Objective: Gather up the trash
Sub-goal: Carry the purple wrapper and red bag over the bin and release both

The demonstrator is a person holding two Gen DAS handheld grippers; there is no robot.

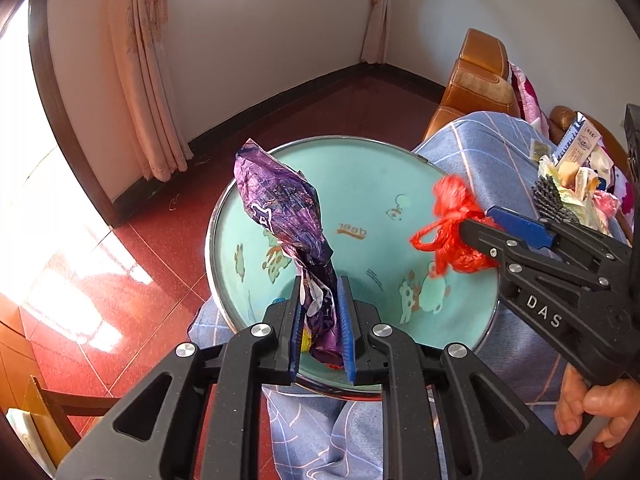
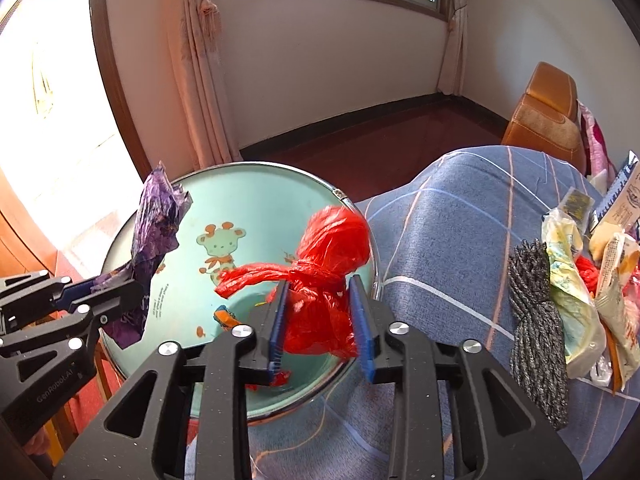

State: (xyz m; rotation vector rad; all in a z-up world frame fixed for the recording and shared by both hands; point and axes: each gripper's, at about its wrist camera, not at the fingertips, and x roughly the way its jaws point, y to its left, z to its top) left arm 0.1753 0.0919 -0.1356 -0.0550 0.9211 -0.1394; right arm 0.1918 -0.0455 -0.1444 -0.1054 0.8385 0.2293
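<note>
— Left gripper (image 1: 320, 320)?
— Jaws pinching a crumpled purple foil wrapper (image 1: 280, 204), upright above the round teal cartoon-printed basin (image 1: 400, 184).
— Right gripper (image 2: 322, 320)?
— Jaws clamped on a knotted red plastic bag (image 2: 324, 264) over that basin's rim; blue checked cloth (image 2: 460, 220) beside it.

My left tool (image 1: 320, 316): black, blue pads, holding purple printed wrapper (image 1: 284, 204). My right tool (image 2: 320, 320): same colours, red plastic bag (image 2: 324, 276). Basin (image 1: 400, 184): mint green, cartoon animals. Cloth (image 2: 460, 220) at three o'clock: blue plaid.
</note>
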